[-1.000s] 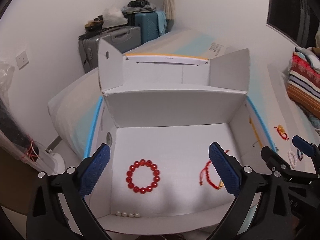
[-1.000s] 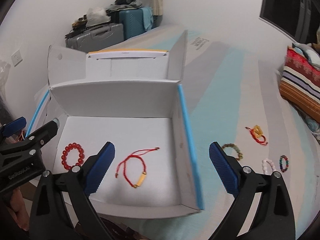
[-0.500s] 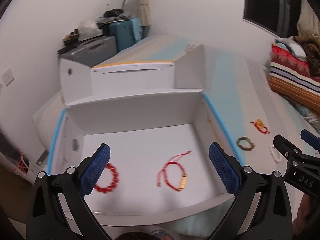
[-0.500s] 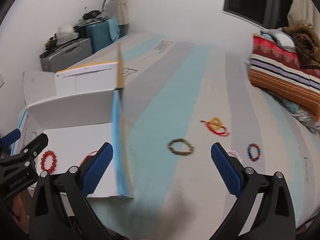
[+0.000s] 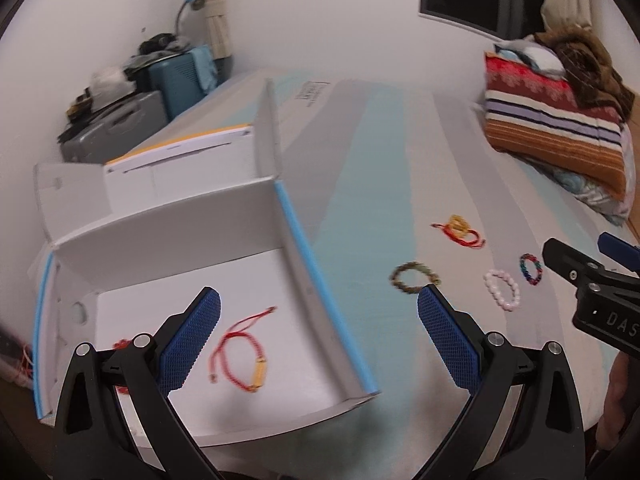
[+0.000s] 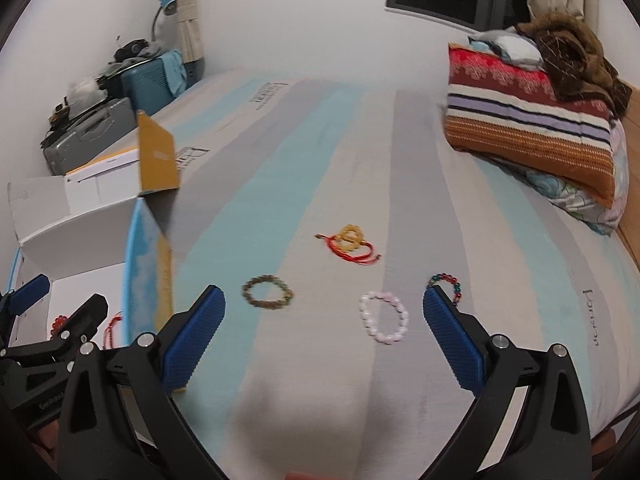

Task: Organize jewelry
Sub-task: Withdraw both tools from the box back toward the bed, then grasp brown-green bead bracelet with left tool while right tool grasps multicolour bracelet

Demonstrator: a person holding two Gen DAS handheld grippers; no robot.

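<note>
box point(image 5: 248, 220) kept at bed's left edge for drop-offs | both grippers point(image 6: 324, 320) spread apart, nothing held | pink bracelet point(image 6: 384, 318) lined up, probably

An open cardboard box point(image 5: 304, 248) sits at the left of the bed point(image 6: 360, 152), holding a cord bracelet point(image 5: 240, 354). Four more bracelets lie on the bedsheet to its right: a bead bracelet point(image 6: 267, 293) nearest, a pearl bracelet point(image 6: 383, 318) beyond (folded blankets point(image 6: 532, 128) sit far behind).

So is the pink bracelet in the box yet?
No. The pink bracelet lies on the bed, outside the box, between the open right tool's fingers.
</note>
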